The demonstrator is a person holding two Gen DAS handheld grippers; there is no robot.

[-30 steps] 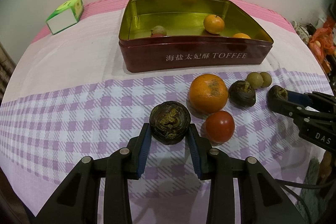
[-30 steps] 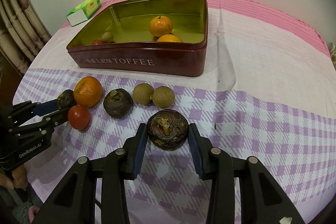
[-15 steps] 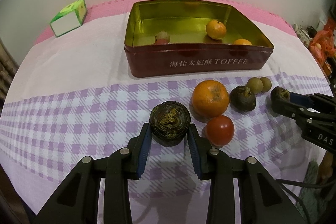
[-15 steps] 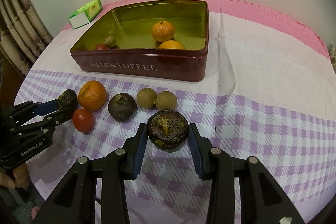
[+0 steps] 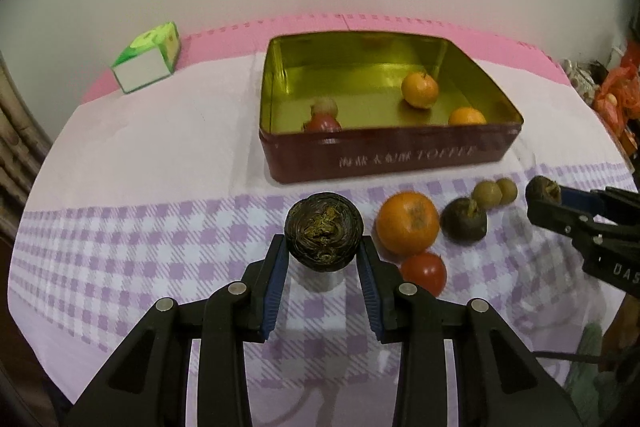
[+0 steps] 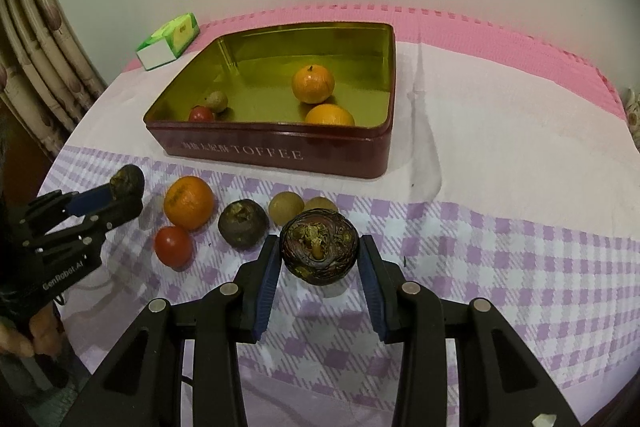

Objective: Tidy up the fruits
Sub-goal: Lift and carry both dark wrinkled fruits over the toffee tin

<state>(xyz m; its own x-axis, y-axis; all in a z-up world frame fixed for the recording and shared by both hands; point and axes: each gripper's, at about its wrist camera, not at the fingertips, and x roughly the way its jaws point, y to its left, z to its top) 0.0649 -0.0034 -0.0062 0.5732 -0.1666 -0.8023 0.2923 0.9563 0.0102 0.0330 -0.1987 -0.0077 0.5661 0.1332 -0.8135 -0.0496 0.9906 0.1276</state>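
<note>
Each gripper is clamping its own dark, wrinkly round fruit: the left gripper (image 5: 324, 259) is gripping one (image 5: 324, 231), the right gripper (image 6: 319, 263) another (image 6: 319, 246), both over the checked tablecloth (image 6: 500, 259) near its front edge, with the dark red toffee tin (image 6: 280, 151) sitting farther back.

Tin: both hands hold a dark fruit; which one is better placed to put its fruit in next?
Probably left, narrowly. The left gripper, shut on its dark fruit, has the tin straight ahead over bare cloth. The right gripper faces loose longans first, the tin lying ahead to its left.
</note>
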